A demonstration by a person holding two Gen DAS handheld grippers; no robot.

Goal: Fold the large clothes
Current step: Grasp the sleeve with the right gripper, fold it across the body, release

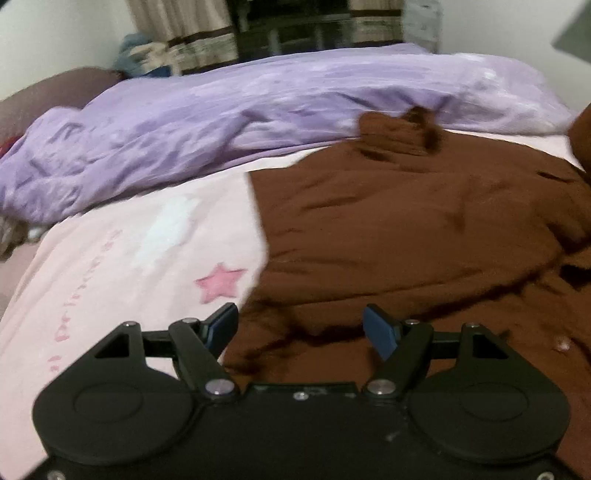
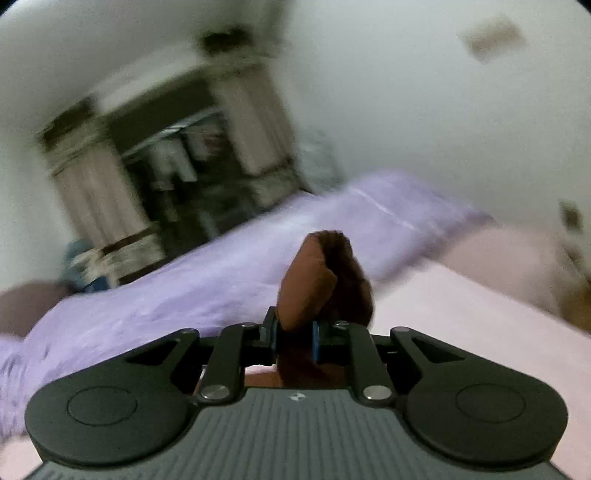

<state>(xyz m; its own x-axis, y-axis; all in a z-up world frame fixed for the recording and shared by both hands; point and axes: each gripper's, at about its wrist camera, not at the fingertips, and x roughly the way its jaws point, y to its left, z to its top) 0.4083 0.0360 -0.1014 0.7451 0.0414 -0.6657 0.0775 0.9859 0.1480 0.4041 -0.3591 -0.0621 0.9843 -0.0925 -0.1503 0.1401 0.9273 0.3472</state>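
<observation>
A large brown garment [image 1: 406,229] lies spread on the pink bed sheet [image 1: 122,251], filling the right half of the left wrist view. My left gripper [image 1: 301,330] is open and empty, just above the garment's near left edge. My right gripper [image 2: 295,338] is shut on a bunched fold of the brown garment [image 2: 317,273], which sticks up between the blue pads and is lifted above the bed. The rest of the garment is hidden below the right gripper.
A crumpled purple duvet [image 1: 229,122] lies along the far side of the bed, also in the right wrist view [image 2: 207,273]. Behind it are curtains [image 1: 184,33] and a dark window [image 1: 310,26]. A brown headboard [image 1: 48,96] is at the left.
</observation>
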